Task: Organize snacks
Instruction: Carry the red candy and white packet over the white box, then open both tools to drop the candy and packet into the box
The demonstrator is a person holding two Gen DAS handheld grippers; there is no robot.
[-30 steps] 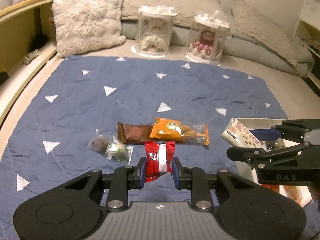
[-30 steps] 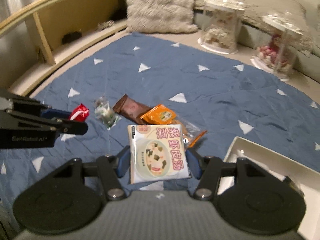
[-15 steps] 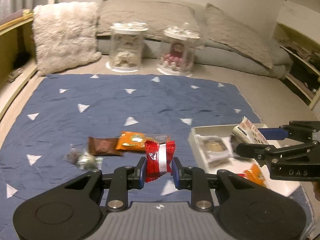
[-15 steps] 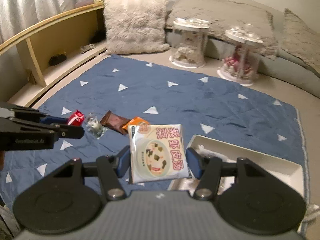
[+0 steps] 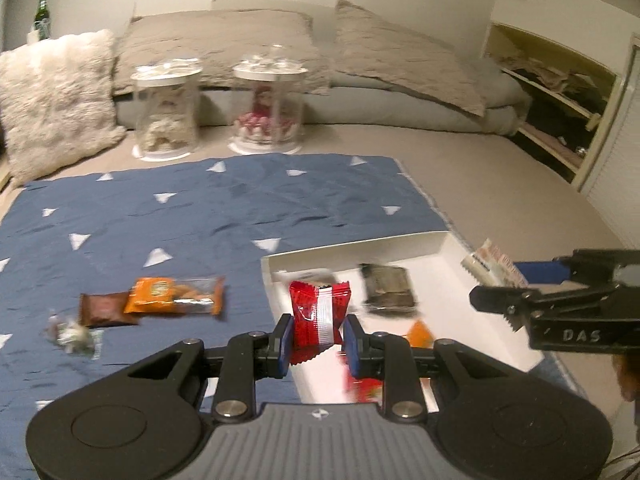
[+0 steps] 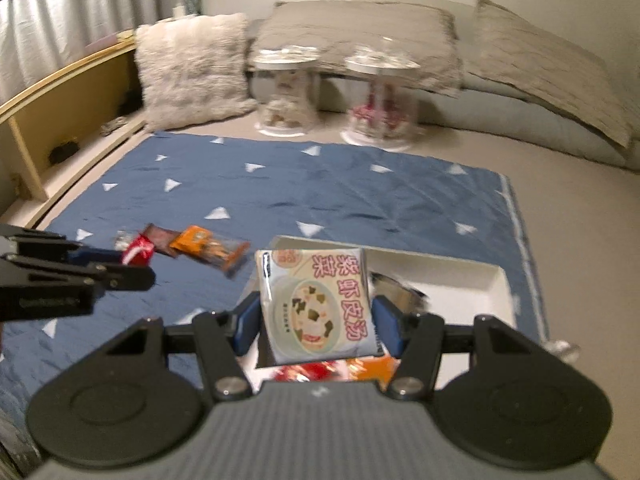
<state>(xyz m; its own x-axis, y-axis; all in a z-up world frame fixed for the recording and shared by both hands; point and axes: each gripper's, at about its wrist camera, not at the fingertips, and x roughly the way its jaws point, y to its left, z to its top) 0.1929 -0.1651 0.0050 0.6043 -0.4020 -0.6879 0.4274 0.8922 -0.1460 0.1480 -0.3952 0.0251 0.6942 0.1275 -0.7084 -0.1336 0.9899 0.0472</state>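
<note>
- My left gripper (image 5: 317,338) is clamped tight on the red and white candy wrapper (image 5: 319,319), pads squeezing both sides, held over the white tray's (image 5: 352,245) near-left corner.
- My right gripper (image 6: 316,324) is about half open, gripping the flat soup packet (image 6: 318,306) upright above the tray.
- Orange snack (image 5: 174,290) and brown bar (image 5: 105,309) lie on the blue mat (image 5: 224,200), around 9 o'clock from the tray.

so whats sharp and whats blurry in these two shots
Left wrist view: the red snack packet in the left gripper is crisp; the blue mat and white tray smear. Right wrist view: the soup packet in the right gripper is readable, the clear jars blurred; dim warm light, fisheye bending.
</note>
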